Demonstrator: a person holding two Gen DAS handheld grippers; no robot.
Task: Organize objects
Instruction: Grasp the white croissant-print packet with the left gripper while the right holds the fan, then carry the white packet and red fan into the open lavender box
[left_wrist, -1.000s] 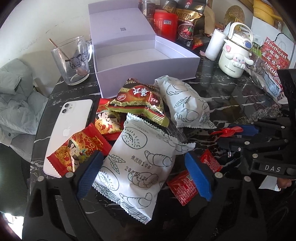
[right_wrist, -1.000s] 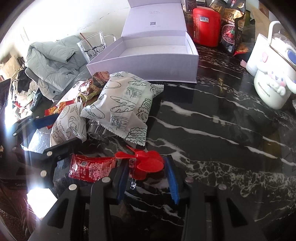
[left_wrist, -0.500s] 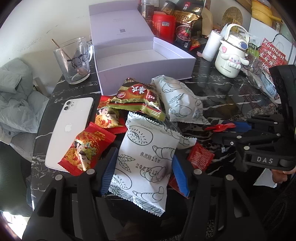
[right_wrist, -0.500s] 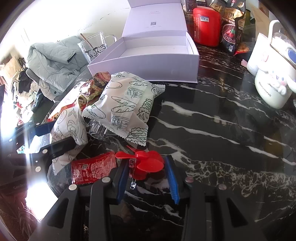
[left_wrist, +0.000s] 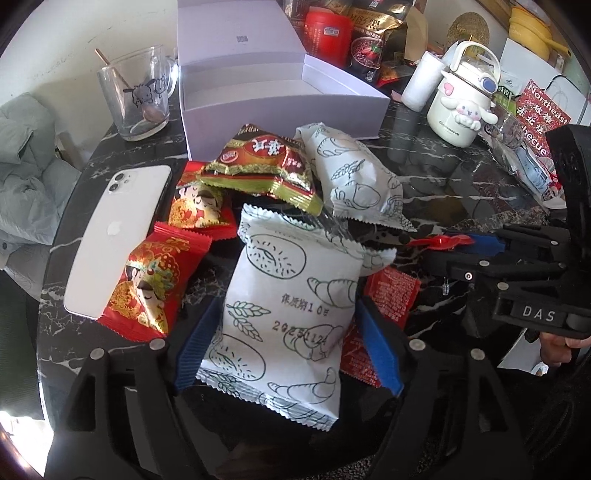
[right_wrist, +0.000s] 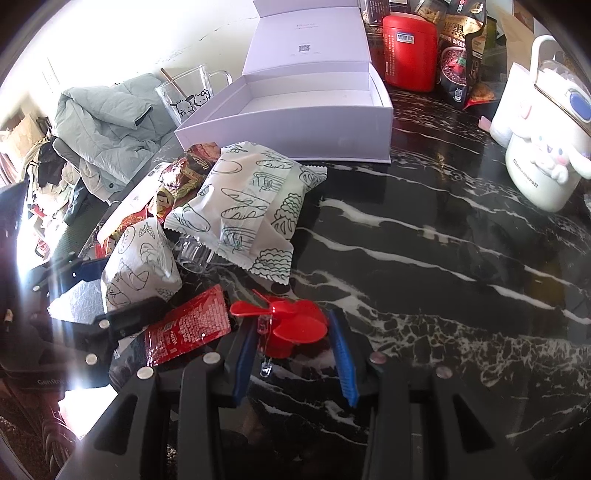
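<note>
My left gripper (left_wrist: 286, 341) is shut on a white bread packet (left_wrist: 284, 306) with croissant drawings, lifted off the black marble table (right_wrist: 443, 258); it also shows in the right wrist view (right_wrist: 138, 266). My right gripper (right_wrist: 295, 343) is shut on a small red fan (right_wrist: 291, 325), seen from the side in the left wrist view (left_wrist: 439, 242). A second white bread packet (right_wrist: 247, 206) lies ahead. An open lavender box (left_wrist: 273, 96) stands behind the snack pile. Red snack packets (left_wrist: 155, 280) and a brown-gold packet (left_wrist: 262, 162) lie by a white phone (left_wrist: 114, 236).
A flat red sachet (right_wrist: 188, 325) lies left of the right gripper. A glass mug (left_wrist: 136, 96) stands left of the box. A white Cinnamoroll kettle (right_wrist: 543, 147), a red canister (right_wrist: 408, 51) and dark snack bags stand at the back right. A grey jacket (right_wrist: 107, 122) hangs past the table's left edge.
My left gripper has closed its fingers on the white bread packet and raised it slightly. My right gripper has stayed in place with the red fan.
</note>
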